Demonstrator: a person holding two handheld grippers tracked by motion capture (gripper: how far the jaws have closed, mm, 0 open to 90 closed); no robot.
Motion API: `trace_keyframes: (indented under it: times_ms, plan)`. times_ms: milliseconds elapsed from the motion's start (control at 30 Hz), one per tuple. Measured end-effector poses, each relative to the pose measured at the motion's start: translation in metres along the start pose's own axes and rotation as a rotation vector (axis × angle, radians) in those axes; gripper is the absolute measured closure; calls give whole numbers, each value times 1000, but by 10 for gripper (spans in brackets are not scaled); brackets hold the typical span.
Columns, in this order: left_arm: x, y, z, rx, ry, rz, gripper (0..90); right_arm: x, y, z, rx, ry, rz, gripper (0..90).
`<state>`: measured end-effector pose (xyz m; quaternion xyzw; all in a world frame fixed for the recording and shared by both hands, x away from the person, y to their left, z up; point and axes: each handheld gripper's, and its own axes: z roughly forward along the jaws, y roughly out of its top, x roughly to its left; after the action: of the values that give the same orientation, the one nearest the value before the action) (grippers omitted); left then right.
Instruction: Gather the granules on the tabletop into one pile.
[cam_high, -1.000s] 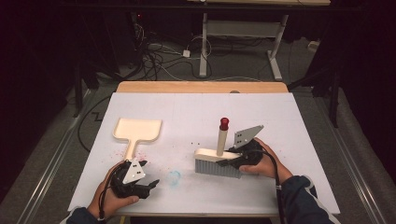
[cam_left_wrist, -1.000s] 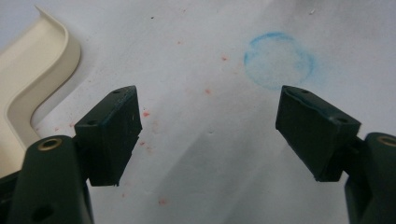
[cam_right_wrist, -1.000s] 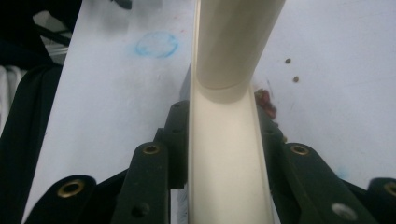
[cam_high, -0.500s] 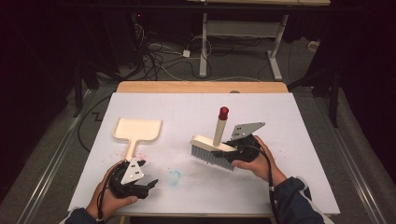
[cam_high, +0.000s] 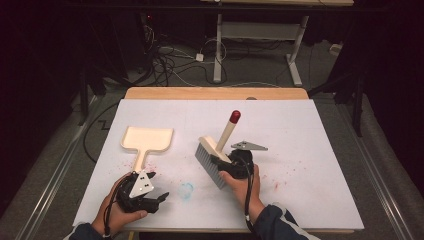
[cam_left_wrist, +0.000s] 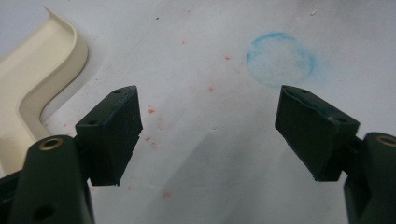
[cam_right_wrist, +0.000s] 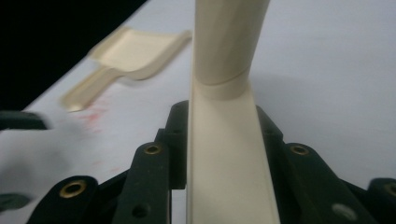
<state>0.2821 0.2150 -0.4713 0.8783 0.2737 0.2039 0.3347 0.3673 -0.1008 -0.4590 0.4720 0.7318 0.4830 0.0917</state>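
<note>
One cream plastic brush with grey bristles (cam_high: 212, 159) is gripped by the right gripper (cam_high: 226, 162) above the white table (cam_high: 310, 150). One cream dustpan (cam_high: 146, 141) is seen. Left gripper (cam_high: 157, 199) is held wide open, empty.

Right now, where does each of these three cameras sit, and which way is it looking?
High view: above the person's side, looking forward and down on the table; forearms, both hands, left tongs, right tongs.
Left gripper view: on the left tongs, facing down at paper and a blue ring; open black jaws.
Right gripper view: on the right tongs, looking along the clamped brush.
Shared: the cream dustpan shows in all three.
</note>
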Motion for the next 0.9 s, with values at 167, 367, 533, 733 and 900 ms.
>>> trace_keyframes:
  times_ms: [167, 367, 533, 733, 900]
  plan:
    - [0, -1, -1, 8, -1, 0, 221, -23, -7, -11, 16, -83, 73, 667]
    - [-2, 0, -1, 10, -2, 9, 223, -32, -14, -39, -10, -125, 125, 670]
    - [-4, 2, 1, 15, -12, 22, 228, -43, -18, -56, -24, -129, 170, 671]
    - [-3, 3, 2, 11, -15, 23, 228, -39, -12, -59, -32, -77, 112, 674]
    - [-2, 3, 3, 14, -16, 22, 228, -35, 9, -65, -41, -68, -59, 674]
